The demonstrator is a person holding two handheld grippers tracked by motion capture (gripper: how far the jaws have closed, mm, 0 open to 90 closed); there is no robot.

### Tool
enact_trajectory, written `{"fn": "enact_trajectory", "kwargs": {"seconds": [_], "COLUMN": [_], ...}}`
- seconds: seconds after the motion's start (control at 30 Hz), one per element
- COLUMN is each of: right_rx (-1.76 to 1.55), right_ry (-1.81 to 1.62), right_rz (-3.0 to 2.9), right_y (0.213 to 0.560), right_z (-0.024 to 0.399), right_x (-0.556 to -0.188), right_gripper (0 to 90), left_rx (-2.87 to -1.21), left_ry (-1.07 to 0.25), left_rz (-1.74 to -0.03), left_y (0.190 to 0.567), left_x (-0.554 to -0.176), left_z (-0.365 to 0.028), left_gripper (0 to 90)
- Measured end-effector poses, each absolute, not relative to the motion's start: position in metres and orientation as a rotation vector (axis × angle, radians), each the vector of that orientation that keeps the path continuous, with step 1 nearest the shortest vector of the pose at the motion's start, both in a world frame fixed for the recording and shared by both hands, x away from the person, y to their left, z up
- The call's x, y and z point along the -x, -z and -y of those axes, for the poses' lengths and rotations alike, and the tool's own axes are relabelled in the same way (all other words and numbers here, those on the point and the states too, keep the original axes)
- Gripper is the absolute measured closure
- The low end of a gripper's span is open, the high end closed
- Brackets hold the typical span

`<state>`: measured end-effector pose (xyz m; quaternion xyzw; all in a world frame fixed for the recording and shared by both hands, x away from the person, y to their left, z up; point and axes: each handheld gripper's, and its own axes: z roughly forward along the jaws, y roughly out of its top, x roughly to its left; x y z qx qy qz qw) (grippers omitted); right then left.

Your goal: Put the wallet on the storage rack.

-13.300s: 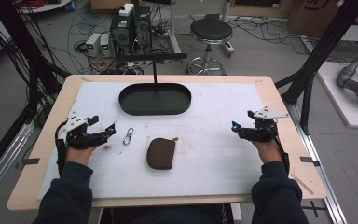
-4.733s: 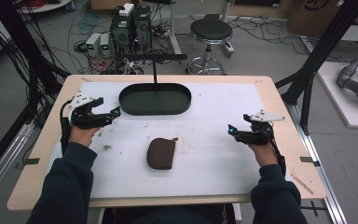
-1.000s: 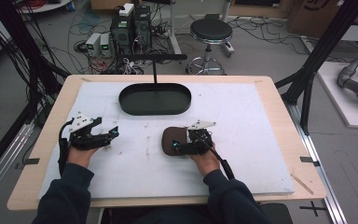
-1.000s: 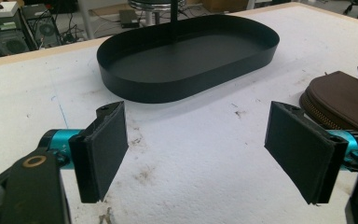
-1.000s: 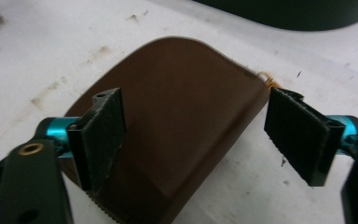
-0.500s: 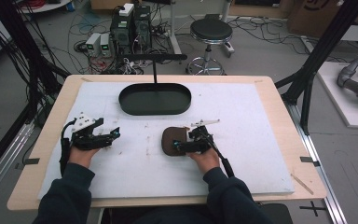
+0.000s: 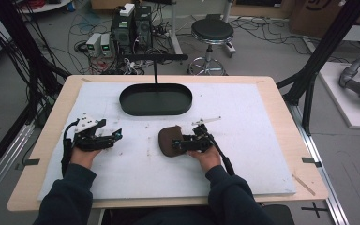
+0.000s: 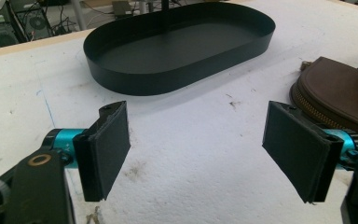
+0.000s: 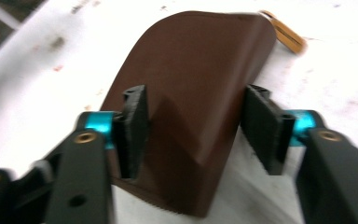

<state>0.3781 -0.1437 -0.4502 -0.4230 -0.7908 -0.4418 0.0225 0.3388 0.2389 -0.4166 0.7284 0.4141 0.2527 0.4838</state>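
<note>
Right gripper (image 9: 193,128) jaws, just closing, pinch brown pouch (image 9: 191,88) at mat (image 7: 243,154) centre, 6 o'clock of tray (image 7: 155,99). Left gripper (image 8: 205,149) wide, empty. No readable writing.

Support: light wooden table (image 7: 281,103), overlaid by a stained white foam mat (image 7: 243,154).
Far side: empty black oval metal tray (image 7: 155,99) on the mat.
Middle: brown zippered leather pouch (image 7: 168,139) near the tray.
</note>
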Motion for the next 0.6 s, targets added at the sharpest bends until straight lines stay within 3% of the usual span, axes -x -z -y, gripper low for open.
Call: {"fn": "enact_trajectory", "kwargs": {"seconds": [0.1,0.2,0.6], "right_rx": [1.298,1.248,1.062], "right_ry": [1.401,1.428,1.406], "right_rz": [2.398,2.430,2.899], "right_y": [0.449,0.444,0.394], "right_z": [0.148,0.150,0.160], "right_x": [-0.380,-0.379,-0.366], "right_gripper": [60.4,66.3,76.4], "left_rx": [-1.770,-1.774,-1.769], "left_ry": [-0.612,-0.611,-0.610], "left_rz": [-1.013,-1.015,-1.018], "left_y": [0.417,0.417,0.417], "left_x": [-0.339,-0.339,-0.338], "left_z": [-0.239,-0.240,-0.241], "left_gripper": [22.9,23.0,23.2]}}
